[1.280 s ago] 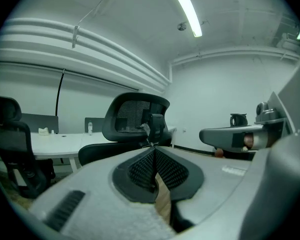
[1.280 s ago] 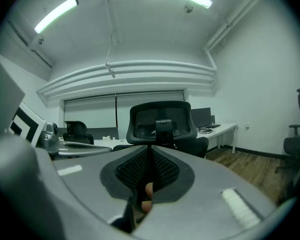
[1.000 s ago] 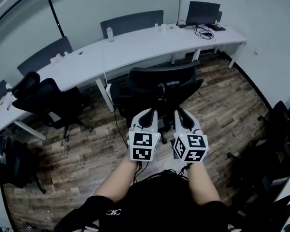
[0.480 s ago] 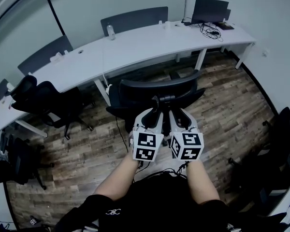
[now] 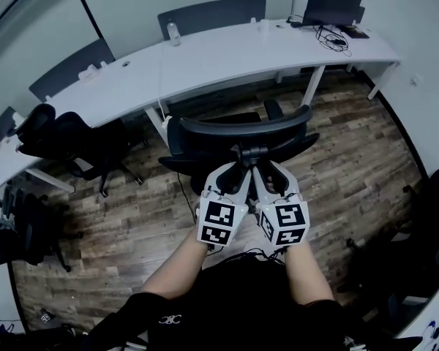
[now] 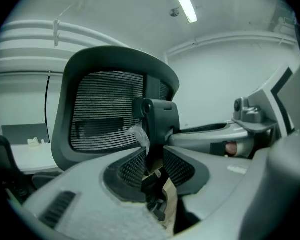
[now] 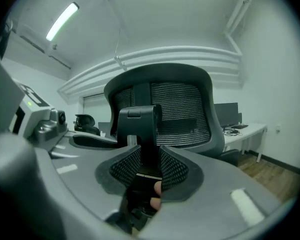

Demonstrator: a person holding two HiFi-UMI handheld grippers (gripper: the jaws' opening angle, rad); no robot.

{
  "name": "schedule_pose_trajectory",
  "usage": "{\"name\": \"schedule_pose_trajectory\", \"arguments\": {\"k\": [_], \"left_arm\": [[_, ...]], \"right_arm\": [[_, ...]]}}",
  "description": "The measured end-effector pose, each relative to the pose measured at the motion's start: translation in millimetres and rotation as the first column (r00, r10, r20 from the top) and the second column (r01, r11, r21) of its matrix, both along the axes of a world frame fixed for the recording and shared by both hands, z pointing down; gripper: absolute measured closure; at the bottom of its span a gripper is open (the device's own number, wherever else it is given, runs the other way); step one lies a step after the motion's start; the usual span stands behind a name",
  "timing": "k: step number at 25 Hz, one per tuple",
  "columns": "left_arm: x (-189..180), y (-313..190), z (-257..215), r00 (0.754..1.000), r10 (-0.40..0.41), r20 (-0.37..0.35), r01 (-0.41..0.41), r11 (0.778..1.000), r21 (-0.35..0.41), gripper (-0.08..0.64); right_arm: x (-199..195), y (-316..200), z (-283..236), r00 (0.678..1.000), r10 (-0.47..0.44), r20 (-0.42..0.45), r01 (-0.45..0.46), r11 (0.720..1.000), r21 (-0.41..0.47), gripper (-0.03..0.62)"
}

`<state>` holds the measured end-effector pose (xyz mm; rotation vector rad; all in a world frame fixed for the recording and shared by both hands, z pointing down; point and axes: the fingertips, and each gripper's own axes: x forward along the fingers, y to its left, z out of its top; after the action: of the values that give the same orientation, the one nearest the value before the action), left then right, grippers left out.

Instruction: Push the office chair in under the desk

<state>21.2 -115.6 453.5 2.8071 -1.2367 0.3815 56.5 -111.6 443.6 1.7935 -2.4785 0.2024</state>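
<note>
The black mesh office chair [image 5: 241,131] stands with its back toward me, its seat up against the front edge of the long white desk [image 5: 205,57]. Both grippers reach side by side to the bracket [image 5: 252,154] on the chair's back. In the left gripper view, the left gripper [image 6: 154,159] has the dark back post [image 6: 157,116] in the gap of its parted jaws. The right gripper [image 7: 150,164] stands the same way at the post [image 7: 137,124], its jaws closing slightly. I cannot see either pair of pads pressing. In the head view the left gripper [image 5: 235,170] and right gripper [image 5: 266,170] nearly touch.
Other black chairs [image 5: 73,148] crowd the left side, and another [image 5: 432,210] sits at the right edge. A monitor [image 5: 335,6] with cables stands on the desk's far right, a bottle [image 5: 174,31] near its middle. Desk legs [image 5: 159,131] flank the chair on the wood floor.
The chair has rolled forward toward the desk, and I have followed it. Both grippers have drawn together onto the bracket at the middle of the chair's back.
</note>
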Motion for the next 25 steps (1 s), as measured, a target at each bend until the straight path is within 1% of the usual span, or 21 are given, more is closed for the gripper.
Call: {"name": "schedule_pose_trajectory", "arguments": {"k": [3, 5, 8, 13, 20, 25], "left_arm": [[1, -4, 0, 1.0, 0.001, -0.019, -0.002, 1.0, -0.008, 0.448], [3, -8, -1, 1.0, 0.004, -0.03, -0.005, 1.0, -0.004, 0.448], [9, -17, -3, 0.999, 0.018, -0.044, -0.018, 1.0, -0.004, 0.451], [27, -35, -2, 0.999, 0.012, -0.038, -0.012, 1.0, 0.003, 0.451], [51, -69, -2, 1.0, -0.005, -0.026, 0.005, 1.0, 0.01, 0.454], [54, -95, -3, 0.999, -0.03, -0.024, 0.031, 0.999, 0.024, 0.453]], "right_arm": [[0, -8, 1, 0.999, 0.005, -0.053, -0.004, 1.0, 0.017, 0.505], [2, -12, 0, 0.997, 0.023, -0.072, -0.02, 0.999, 0.04, 0.497], [8, -21, -2, 0.997, 0.033, -0.076, -0.029, 0.998, 0.061, 0.5], [26, -41, -1, 0.997, 0.03, -0.074, -0.028, 0.999, 0.032, 0.502], [49, -77, -1, 0.996, -0.01, -0.086, 0.011, 1.0, 0.013, 0.502], [52, -102, -1, 0.992, -0.073, -0.102, 0.071, 0.997, -0.016, 0.499]]}}
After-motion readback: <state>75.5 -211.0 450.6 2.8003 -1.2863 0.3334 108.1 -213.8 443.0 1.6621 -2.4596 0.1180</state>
